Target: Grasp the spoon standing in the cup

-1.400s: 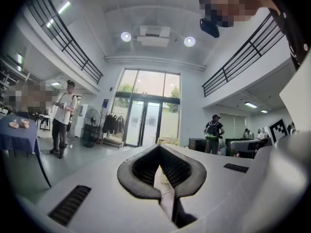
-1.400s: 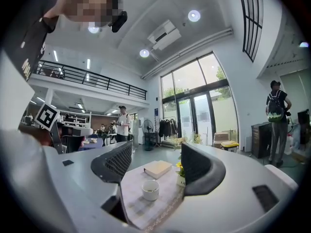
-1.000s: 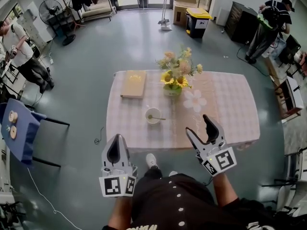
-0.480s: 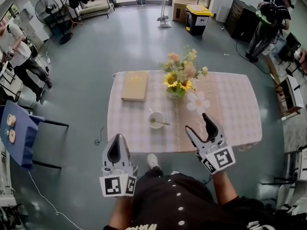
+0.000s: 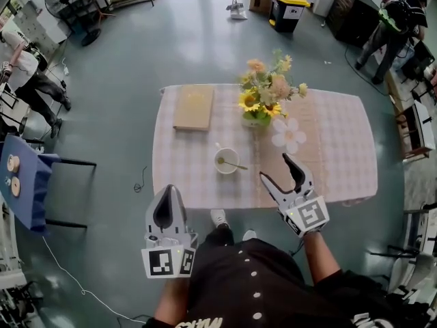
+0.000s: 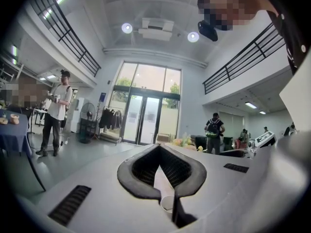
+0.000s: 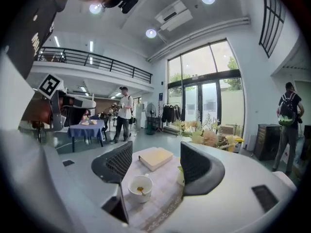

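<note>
White round cup [image 5: 218, 160] holds slim spoon [image 5: 237, 165]; right gripper [image 5: 275, 168] spread, empty; left gripper [image 5: 168, 198] clenched.

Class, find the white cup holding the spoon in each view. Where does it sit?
Head view: cup on the table's near half, centre.
Left gripper view: cup barely shows, probably its rim, under the shut jaws.
Right gripper view: cup low centre, between the open jaws.
Shared landmark: the flowers.

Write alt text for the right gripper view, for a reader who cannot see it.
The right tongs, open and empty, frame a white cup with a spoon in it on a checked tablecloth. A tan book and a flower bouquet stand beyond.
</note>
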Available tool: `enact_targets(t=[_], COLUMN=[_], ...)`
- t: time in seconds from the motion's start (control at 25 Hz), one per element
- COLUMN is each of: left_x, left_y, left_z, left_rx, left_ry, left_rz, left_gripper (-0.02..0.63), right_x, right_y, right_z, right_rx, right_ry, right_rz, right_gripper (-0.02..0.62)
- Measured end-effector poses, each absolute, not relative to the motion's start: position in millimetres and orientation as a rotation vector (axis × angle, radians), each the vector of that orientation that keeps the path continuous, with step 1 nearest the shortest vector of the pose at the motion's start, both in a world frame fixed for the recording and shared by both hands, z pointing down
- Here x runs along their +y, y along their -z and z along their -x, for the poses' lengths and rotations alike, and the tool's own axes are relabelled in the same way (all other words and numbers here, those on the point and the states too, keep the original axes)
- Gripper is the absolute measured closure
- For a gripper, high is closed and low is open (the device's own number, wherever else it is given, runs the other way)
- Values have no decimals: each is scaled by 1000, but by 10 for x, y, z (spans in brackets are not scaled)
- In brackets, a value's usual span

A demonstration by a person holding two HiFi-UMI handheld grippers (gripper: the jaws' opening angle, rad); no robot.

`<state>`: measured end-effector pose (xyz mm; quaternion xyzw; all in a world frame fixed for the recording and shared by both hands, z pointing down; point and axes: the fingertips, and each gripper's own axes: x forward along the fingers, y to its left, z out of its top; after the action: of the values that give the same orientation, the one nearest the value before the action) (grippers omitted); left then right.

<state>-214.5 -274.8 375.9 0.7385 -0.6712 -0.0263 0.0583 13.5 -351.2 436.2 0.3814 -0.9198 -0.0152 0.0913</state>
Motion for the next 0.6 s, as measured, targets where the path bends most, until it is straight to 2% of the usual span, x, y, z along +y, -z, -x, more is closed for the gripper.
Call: enact_targets(t=[0.2,0.6], left_x=[-2857,-3039], left_y=[-3940,-4241], left_z=[2192,2217], left_rx=[-1985,-1925], left_ry=[93,53], left_rz=[-2208,-2166], left_gripper=[592,592], right_x=[-3612,-3646], right_y=[-4702,-5560], right_z=[46,320], right_rx=[-2667,-2402], right_ry=[182,383], right_rz=[-968,-578], right_gripper=[322,311])
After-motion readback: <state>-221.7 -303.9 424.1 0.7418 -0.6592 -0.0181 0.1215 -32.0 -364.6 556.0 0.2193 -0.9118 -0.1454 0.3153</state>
